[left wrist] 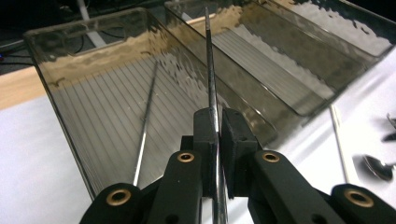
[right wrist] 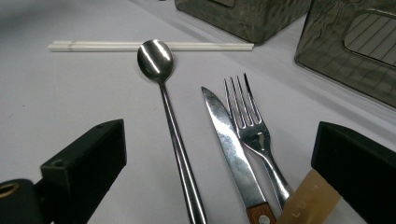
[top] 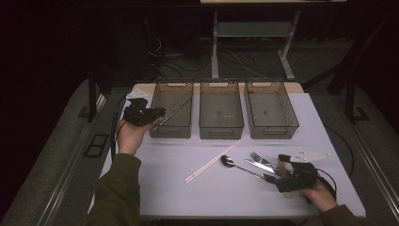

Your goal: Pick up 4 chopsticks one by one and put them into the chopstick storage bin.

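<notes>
We see the left tool (left wrist: 215, 135) clamped on one thin metal chopstick (left wrist: 211, 84), its long axis pointing over the leftmost of three ribbed, translucent bins (top: 171, 115) at the surface's far edge; a second chopstick (left wrist: 145, 126) lies inside. The right tool (right wrist: 219, 182) stands open.
</notes>
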The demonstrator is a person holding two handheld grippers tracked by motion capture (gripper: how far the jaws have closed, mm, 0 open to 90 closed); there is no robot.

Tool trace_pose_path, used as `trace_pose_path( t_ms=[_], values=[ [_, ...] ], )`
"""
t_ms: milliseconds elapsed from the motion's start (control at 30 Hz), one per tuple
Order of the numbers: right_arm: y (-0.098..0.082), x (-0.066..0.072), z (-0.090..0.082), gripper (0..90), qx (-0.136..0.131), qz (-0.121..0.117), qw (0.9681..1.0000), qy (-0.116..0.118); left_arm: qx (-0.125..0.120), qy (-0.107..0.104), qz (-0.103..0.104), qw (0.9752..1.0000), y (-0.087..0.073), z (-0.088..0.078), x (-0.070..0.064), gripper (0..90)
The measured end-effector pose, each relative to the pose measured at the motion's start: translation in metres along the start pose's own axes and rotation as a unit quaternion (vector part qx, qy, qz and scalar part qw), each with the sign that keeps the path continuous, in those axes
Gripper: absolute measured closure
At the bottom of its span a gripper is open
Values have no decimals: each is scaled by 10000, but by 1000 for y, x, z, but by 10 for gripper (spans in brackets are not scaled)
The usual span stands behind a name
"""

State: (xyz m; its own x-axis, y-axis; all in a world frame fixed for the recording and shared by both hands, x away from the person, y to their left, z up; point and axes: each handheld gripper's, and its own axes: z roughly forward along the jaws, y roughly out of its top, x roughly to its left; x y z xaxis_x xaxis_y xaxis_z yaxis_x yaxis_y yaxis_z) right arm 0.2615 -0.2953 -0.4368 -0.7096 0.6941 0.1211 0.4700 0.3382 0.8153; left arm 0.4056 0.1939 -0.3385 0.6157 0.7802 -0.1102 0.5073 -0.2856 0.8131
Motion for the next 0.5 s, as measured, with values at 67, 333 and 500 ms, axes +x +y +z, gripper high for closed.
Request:
trace_pose_path(
  t_ms=[67, 333, 500],
  values=[
    [0, 0, 0, 32, -8, 8, 10000, 6, 72, 71, 29, 9999, 5, 4, 2, 842],
    [0, 0, -1, 32, -31, 14, 10000, 7, 335, 265, -35, 9991, 18, 26, 11, 842],
    [0, 0, -2, 32, -40, 12, 10000, -13, 549, 414, -139, 9975, 22, 39, 22, 842]
  ],
)
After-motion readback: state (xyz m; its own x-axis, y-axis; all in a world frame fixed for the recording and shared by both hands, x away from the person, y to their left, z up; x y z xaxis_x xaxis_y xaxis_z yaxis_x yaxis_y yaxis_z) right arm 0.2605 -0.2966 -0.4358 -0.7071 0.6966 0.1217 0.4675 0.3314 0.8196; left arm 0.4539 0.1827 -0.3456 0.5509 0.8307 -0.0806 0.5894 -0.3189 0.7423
